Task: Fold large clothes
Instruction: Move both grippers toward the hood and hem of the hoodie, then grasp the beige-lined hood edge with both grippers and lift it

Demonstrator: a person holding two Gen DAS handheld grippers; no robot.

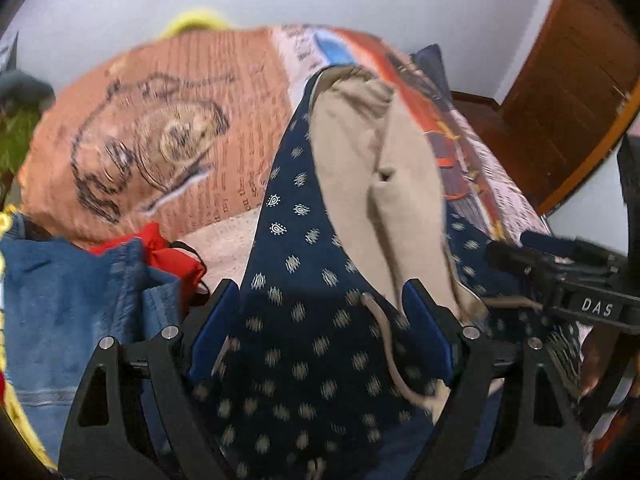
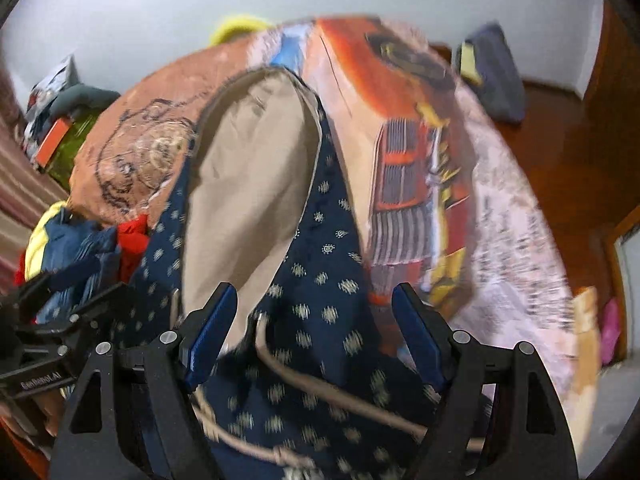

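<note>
Bed cover (image 2: 500, 208), printed, fills most of both views: orange panel with a drawn face and rows of small text on the left, an orange truck graphic on the right, more text print at the right edge. None of the print is readable, too blurred.

Navy garment (image 1: 304, 352) with pale dotted motifs lies on the cover in front of both grippers. Its long axis runs near to far, and it narrows toward the far end. A beige lining (image 2: 248, 184) is turned up along its middle. A beige drawstring (image 2: 320, 392) crosses the near part.

Pile of other clothes at near left: blue denim (image 1: 68, 300), a red piece (image 1: 168, 256), some yellow.

Left gripper (image 1: 320, 328): jaws spread wide, navy cloth and cord lie between the blue pads, pads not pressing on them.

Right gripper (image 2: 312, 332): jaws spread, navy cloth between the pads, no pinch.

Writing: "DAS" on the right gripper's body, seen at the right of the left wrist view. A white label on the left gripper's body, seen at left of the right wrist view, is too blurred to read.
</note>
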